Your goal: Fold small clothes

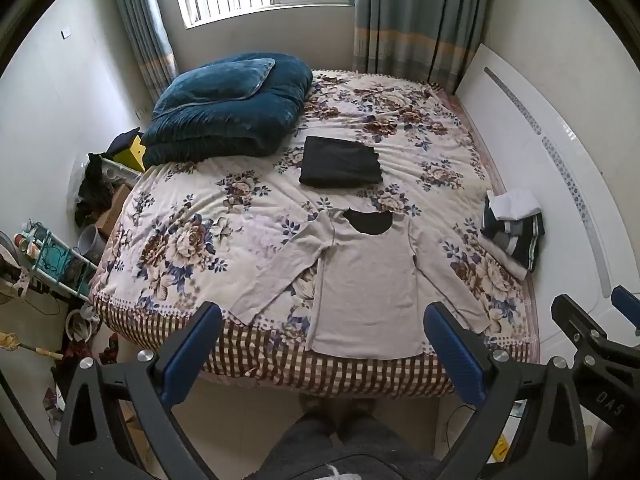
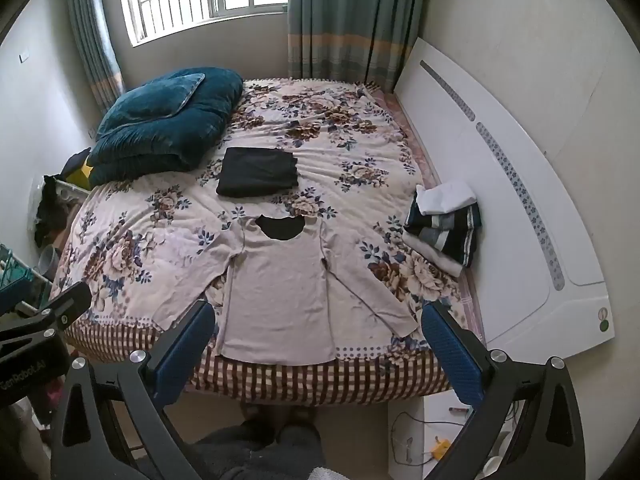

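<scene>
A light grey long-sleeved shirt (image 1: pixel 366 280) lies flat on the flowered bed (image 1: pixel 192 216), sleeves spread, hem at the near edge. It also shows in the right wrist view (image 2: pixel 278 300). A folded black garment (image 1: pixel 340 162) lies beyond it, also in the right wrist view (image 2: pixel 258 172). A pile of folded striped and white clothes (image 1: pixel 512 228) sits at the right by the headboard, also in the right wrist view (image 2: pixel 444 224). My left gripper (image 1: pixel 324 352) is open and empty, held above the near bed edge. My right gripper (image 2: pixel 316 348) is open and empty, to its right.
A folded blue quilt (image 1: pixel 228 112) with a pillow lies at the far left of the bed. A white headboard (image 2: pixel 500 200) runs along the right. Clutter, a rack (image 1: pixel 52 256) and boxes stand on the floor at the left. Curtains and a window are behind.
</scene>
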{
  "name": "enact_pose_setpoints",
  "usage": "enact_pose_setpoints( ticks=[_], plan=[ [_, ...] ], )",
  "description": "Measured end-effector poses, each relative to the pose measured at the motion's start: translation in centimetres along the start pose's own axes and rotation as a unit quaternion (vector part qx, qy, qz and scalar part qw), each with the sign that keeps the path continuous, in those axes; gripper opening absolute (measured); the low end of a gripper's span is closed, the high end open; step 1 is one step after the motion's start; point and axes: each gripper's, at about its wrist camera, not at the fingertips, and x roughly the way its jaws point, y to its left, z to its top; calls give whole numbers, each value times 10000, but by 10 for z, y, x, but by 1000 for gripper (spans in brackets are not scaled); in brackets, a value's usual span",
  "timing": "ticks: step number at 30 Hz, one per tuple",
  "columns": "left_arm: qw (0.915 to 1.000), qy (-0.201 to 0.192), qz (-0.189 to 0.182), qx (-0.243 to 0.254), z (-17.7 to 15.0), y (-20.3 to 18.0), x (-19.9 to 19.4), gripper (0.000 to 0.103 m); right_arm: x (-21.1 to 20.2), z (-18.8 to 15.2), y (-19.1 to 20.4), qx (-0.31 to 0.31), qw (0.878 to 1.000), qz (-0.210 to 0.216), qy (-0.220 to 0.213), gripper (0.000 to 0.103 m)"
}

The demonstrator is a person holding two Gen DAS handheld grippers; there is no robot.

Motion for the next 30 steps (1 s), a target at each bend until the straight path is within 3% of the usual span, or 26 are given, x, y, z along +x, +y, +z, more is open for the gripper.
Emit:
enact_pose_setpoints(
  ticks=[30],
  plan=[
    [10000, 2, -7, -11, 0, 0, 0, 103, 1, 5, 7, -20, 10000, -42, 1, 103]
  ],
)
